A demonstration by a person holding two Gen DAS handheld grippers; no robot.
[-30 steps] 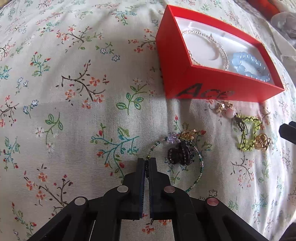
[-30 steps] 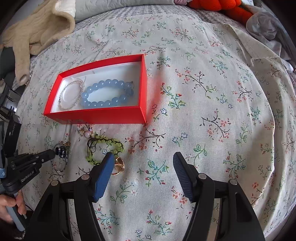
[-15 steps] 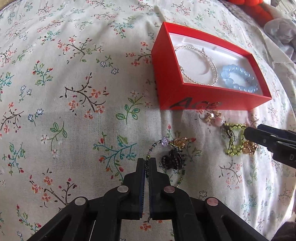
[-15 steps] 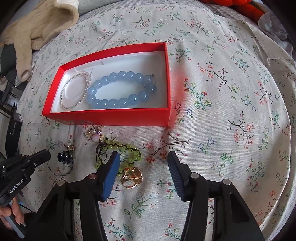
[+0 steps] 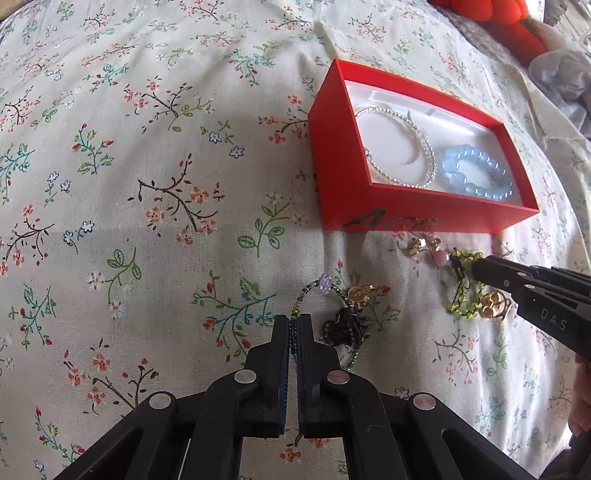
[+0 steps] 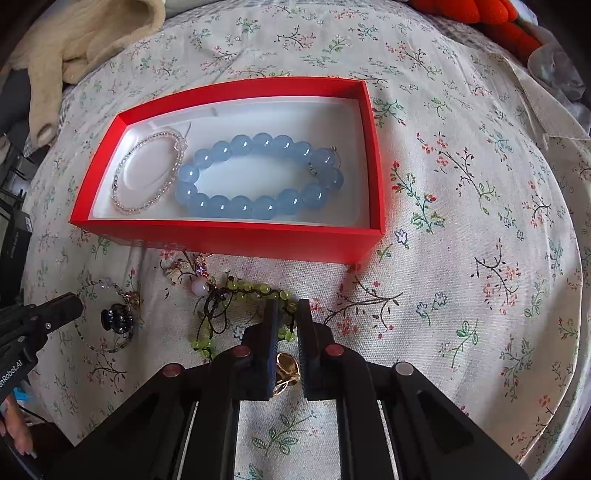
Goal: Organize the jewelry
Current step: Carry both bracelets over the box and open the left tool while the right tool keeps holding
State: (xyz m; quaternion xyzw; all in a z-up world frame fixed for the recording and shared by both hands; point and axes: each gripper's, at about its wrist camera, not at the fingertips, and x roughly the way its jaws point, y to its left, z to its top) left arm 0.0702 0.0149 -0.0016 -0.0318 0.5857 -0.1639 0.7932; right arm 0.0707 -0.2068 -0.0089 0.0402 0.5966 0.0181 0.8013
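A red box (image 6: 229,236) on the floral bedspread holds a blue bead bracelet (image 6: 240,205) and a clear bead bracelet (image 6: 125,205). In front of it lie a green bead bracelet (image 6: 251,288), a gold ring (image 6: 286,367) and a pink-bead charm (image 6: 199,286). My right gripper (image 6: 288,306) points down over the green bracelet, its jaws closing with green beads pinched between the pads. My left gripper (image 5: 294,319) is shut on the strand of a thin beaded bracelet (image 5: 343,326) with a dark charm. The right gripper (image 5: 476,267) shows at the right of the left wrist view.
A beige knit garment (image 6: 74,48) lies at the back left. An orange plush (image 5: 498,22) and grey cloth (image 5: 561,77) sit at the back right. A hand (image 6: 14,432) grips the left handle. Open floral bedspread (image 5: 147,184) stretches left of the box.
My right gripper has moved down and in over the green bracelet, and its jaws have gone from wide apart to closed around the beads. The left gripper stays shut on the thin bracelet.
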